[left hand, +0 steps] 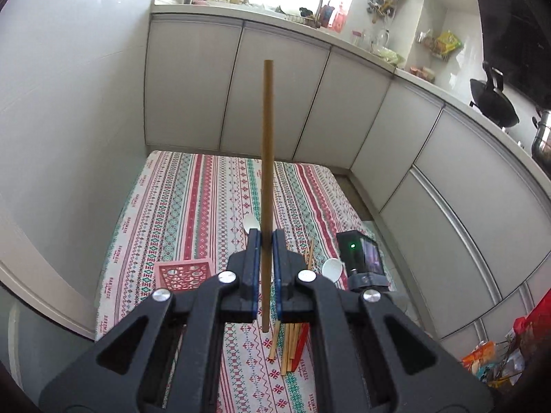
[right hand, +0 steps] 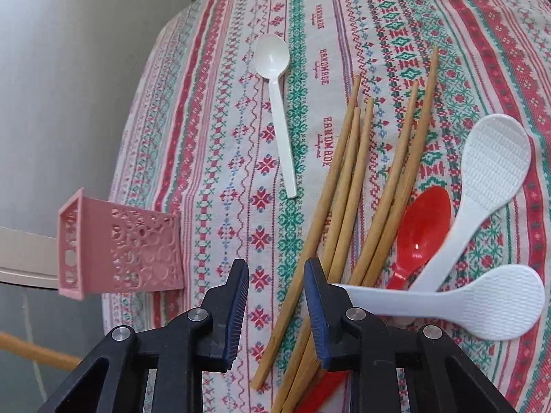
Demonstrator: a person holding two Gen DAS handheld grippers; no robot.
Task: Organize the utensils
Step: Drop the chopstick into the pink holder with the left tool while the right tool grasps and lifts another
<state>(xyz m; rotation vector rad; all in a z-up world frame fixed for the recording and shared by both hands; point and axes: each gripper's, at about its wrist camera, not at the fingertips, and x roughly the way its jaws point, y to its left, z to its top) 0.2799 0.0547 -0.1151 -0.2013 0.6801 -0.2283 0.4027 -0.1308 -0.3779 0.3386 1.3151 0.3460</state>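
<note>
My left gripper [left hand: 265,235] is shut on a wooden chopstick [left hand: 267,158] and holds it upright above the patterned tablecloth [left hand: 193,199]. The pink perforated holder [left hand: 182,273] lies below and to its left. My right gripper [right hand: 277,265] is open and empty, low over the table. Beside it lie several wooden chopsticks [right hand: 347,175], a red spoon [right hand: 422,227], two white rice paddles [right hand: 482,172] and a small white spoon [right hand: 277,103]. The pink holder [right hand: 120,244] stands to the left of the right gripper near the table edge.
White kitchen cabinets [left hand: 275,96] run behind and to the right of the table, with a sink and clutter on the counter. A small black camera device [left hand: 363,261] stands at the table's right side. A wall lies to the left.
</note>
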